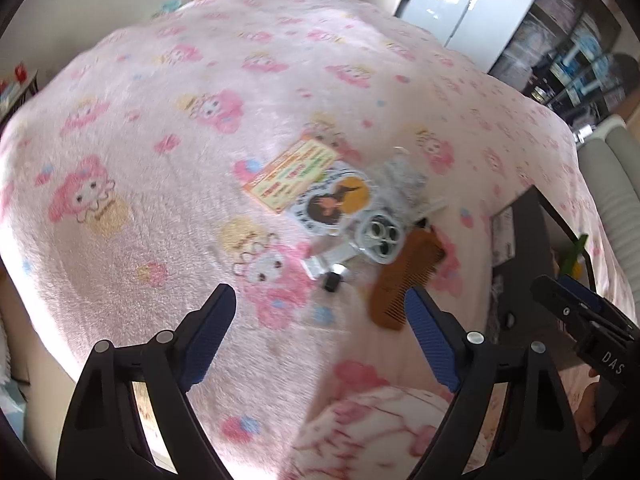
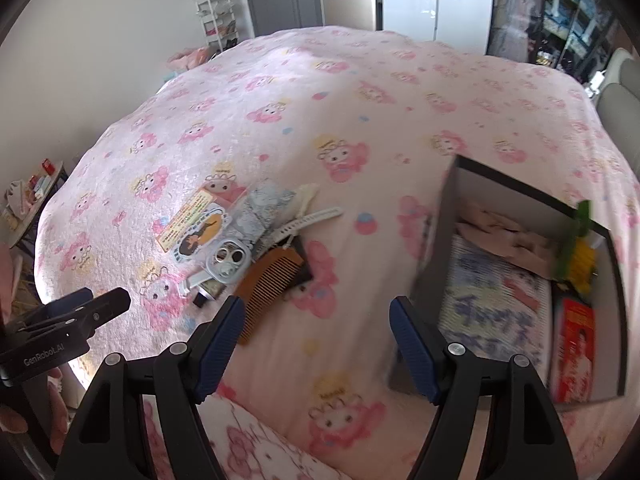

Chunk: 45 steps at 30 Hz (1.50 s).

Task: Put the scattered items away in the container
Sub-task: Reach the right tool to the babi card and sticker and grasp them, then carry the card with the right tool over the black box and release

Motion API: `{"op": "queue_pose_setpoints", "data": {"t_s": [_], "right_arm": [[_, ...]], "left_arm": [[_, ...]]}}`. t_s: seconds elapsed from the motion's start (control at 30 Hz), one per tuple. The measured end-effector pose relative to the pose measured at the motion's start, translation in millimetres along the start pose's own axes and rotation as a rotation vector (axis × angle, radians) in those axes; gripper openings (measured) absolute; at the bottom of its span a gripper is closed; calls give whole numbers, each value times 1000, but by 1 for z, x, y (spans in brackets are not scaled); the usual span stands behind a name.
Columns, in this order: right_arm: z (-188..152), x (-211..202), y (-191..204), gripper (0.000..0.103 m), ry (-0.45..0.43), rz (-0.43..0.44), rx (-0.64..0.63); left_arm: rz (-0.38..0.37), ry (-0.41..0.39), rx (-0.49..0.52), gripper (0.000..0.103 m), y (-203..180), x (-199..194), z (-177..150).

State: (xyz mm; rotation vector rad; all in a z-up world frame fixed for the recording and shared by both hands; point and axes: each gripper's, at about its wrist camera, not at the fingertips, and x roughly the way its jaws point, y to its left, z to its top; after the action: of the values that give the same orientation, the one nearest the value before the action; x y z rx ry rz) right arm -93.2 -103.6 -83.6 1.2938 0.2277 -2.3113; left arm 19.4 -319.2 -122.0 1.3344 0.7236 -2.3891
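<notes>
Over the pink blanket, with the grey box at right, I judged the wooden comb nearest, so my empty, wide-open right gripper should straddle its spine, left gripper equally spread.

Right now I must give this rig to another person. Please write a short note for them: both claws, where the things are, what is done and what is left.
Left claw: open, empty, above the pink blanket.
Right claw: open, empty, between the pile and the box.
Pile on the blanket: brown comb, phone case, round sticker, yellow card, white hair clip, patterned pouch.
Container: dark open box to the right of the pile, already holding some things.
Done: none of the pile.
Left: move every piece into the box; the comb is nearest.
</notes>
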Motion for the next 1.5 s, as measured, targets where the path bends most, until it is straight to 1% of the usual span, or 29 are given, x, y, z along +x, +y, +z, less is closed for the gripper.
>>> {"op": "queue_pose_setpoints", "data": {"t_s": [0.07,0.13,0.23,0.33,0.4,0.47,0.53,0.6,0.63,0.67,0.7,0.73,0.77,0.8,0.83,0.87,0.9,0.93,0.97,1.03,1.1,1.17,1.23,1.27,1.33,1.37,1.4,1.47,1.5], "right_arm": [[8,19,8,70,25,12,-13],[18,38,15,67,55,39,-21],[30,64,31,57,75,83,-50],[41,86,45,48,85,111,-81],[48,100,52,47,87,118,-89],[55,109,57,47,67,119,-91],[64,116,61,47,42,113,-93],[77,124,67,47,15,112,-112],[82,129,71,47,11,108,-126],[87,138,75,47,15,108,-146],[91,146,79,47,34,116,-160],[92,155,81,47,61,139,-163],[91,168,82,48,115,186,-149],[89,175,81,46,154,222,-133],[86,176,81,40,163,234,-132],[80,172,83,36,156,241,-147],[76,169,84,35,160,254,-157],[69,165,86,33,193,298,-158],[64,162,86,32,217,335,-154],[53,150,90,31,243,393,-173],[48,137,92,31,241,411,-193],[53,129,91,31,215,414,-182],[61,127,93,31,159,368,-192],[63,131,96,31,154,349,-204],[64,147,102,31,200,341,-215],[63,158,105,31,239,341,-222],[62,165,106,32,246,346,-229],[57,163,110,32,260,402,-231],[55,161,112,31,285,436,-223]], "left_arm": [[-37,31,-43,77,17,18,6],[-83,62,-92,74,31,36,12],[-174,102,-170,68,46,63,21],[-236,116,-230,65,55,82,28],[-279,119,-260,64,57,91,33],[-298,124,-286,63,56,99,38],[-283,121,-293,61,57,105,44],[-263,115,-300,54,57,108,47],[-245,109,-301,46,57,110,49],[-230,103,-303,36,58,111,50],[-220,100,-306,30,59,112,51],[-224,102,-311,19,61,114,51],[-231,104,-315,17,62,114,52],[-234,102,-315,17,62,113,52],[-234,104,-308,16,62,111,53],[-232,107,-301,16,61,109,52],[-232,107,-296,16,61,107,51],[-223,108,-295,16,62,105,50],[-204,111,-294,16,63,104,49],[-188,111,-305,16,72,100,42],[-207,109,-345,18,82,99,38],[-193,96,-359,25,87,101,39],[-169,80,-363,27,87,104,40],[-175,80,-366,31,89,106,39],[-190,93,-369,38,91,113,40],[-185,100,-370,38,87,120,43],[-177,102,-366,38,86,122,44],[-176,110,-336,36,79,122,45],[-173,109,-319,35,75,119,45]]}}
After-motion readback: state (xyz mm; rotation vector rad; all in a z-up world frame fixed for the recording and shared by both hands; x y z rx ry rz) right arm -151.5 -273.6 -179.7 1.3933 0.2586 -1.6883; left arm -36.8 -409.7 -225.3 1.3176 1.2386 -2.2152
